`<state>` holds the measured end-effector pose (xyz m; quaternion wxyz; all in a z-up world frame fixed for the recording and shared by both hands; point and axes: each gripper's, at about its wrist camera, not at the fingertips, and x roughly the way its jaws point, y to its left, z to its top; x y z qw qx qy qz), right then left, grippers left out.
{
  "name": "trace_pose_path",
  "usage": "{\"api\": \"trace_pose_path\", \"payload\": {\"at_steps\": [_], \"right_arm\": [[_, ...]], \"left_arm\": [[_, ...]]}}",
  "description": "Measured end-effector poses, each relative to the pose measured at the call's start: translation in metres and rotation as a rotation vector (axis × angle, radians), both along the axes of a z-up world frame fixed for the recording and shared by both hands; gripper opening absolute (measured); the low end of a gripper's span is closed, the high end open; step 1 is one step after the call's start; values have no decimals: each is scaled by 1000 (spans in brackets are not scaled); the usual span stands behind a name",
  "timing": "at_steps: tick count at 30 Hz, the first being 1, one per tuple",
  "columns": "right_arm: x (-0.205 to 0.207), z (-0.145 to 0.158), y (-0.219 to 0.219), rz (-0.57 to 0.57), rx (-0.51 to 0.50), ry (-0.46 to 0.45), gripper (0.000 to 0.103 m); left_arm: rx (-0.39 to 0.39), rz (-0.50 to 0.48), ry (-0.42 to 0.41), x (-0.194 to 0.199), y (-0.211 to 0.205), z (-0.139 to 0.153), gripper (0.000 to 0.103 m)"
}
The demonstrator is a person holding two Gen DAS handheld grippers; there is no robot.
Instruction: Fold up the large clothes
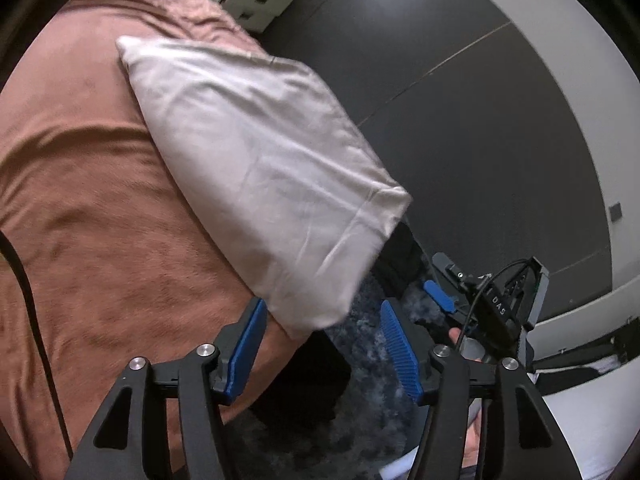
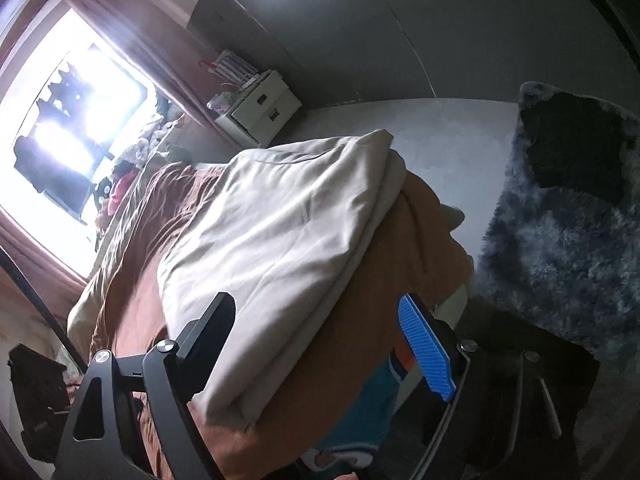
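A folded cream cloth point(image 1: 256, 168) lies flat on the brown bedspread point(image 1: 80, 208), reaching to the bed's edge. My left gripper point(image 1: 324, 344) hovers over the cloth's near corner with its blue pads point(image 1: 400, 352) apart and nothing pressed between them. One blue pad point(image 1: 438, 296) of the right gripper shows beyond that corner, over the floor. In the right wrist view the same cloth point(image 2: 272, 232) shows its stacked layers on the bedspread point(image 2: 400, 280). My right gripper point(image 2: 320, 344) is open above the cloth's near end and grips nothing.
A shaggy grey-blue rug point(image 2: 560, 248) covers the floor beside the bed, with a black item point(image 2: 576, 148) on it. A white drawer unit point(image 2: 260, 116) stands by a bright window point(image 2: 80, 120). A teal and orange garment point(image 2: 372, 400) hangs at the bed edge. A black cable point(image 1: 36, 320) crosses the bedspread.
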<state>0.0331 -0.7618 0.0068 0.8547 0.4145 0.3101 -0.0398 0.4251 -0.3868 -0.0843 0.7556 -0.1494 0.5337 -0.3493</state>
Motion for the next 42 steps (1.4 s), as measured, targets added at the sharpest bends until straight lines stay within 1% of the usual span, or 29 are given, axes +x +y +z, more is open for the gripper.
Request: {"api": "trace_pose_path", "payload": {"at_steps": [1, 2, 3, 4, 7, 11, 14, 16, 17, 21, 24, 25, 28, 30, 35, 37, 39, 42], "right_arm": [[-6, 3, 4, 1, -7, 0, 83], [-13, 8, 7, 1, -17, -2, 83], [-19, 14, 12, 3, -33, -6, 83], [-26, 19, 16, 2, -51, -6, 83], [-49, 38, 35, 4, -111, -4, 83], [-74, 57, 56, 16, -145, -20, 84], [-94, 68, 67, 5, -153, -48, 93], [-108, 77, 75, -1, -168, -73, 103], [-112, 77, 77, -1, -176, -80, 103], [-136, 85, 93, 16, -207, -115, 103], [-152, 91, 104, 28, -223, -136, 103], [-157, 92, 107, 28, -229, -138, 103], [-171, 99, 118, 36, -235, -153, 103], [-179, 105, 126, 48, -240, -171, 103], [-201, 112, 138, 49, -239, -208, 103], [-210, 113, 143, 44, -240, -222, 103], [-218, 114, 149, 37, -264, -222, 103], [-225, 116, 161, 43, -292, -225, 103]], "left_arm": [[1, 2, -19, -5, 6, 6, 76], [1, 6, -39, -9, 13, 11, 80], [1, 15, -72, -17, 23, 20, 87], [-2, 23, -92, -22, 30, 26, 92], [-23, 47, -152, -41, 57, 46, 98], [-24, 67, -224, -65, 87, 71, 99], [-16, 101, -300, -87, 111, 91, 100], [-24, 135, -357, -102, 131, 104, 100], [-26, 147, -378, -106, 136, 108, 100], [8, 204, -491, -135, 169, 129, 100], [23, 242, -554, -157, 191, 140, 101], [26, 250, -564, -162, 198, 142, 102], [33, 275, -598, -183, 219, 151, 102], [25, 287, -609, -197, 234, 159, 102], [11, 318, -602, -227, 266, 174, 102], [44, 326, -624, -241, 275, 178, 103], [82, 335, -655, -255, 282, 181, 103], [103, 351, -685, -275, 294, 183, 103]]}}
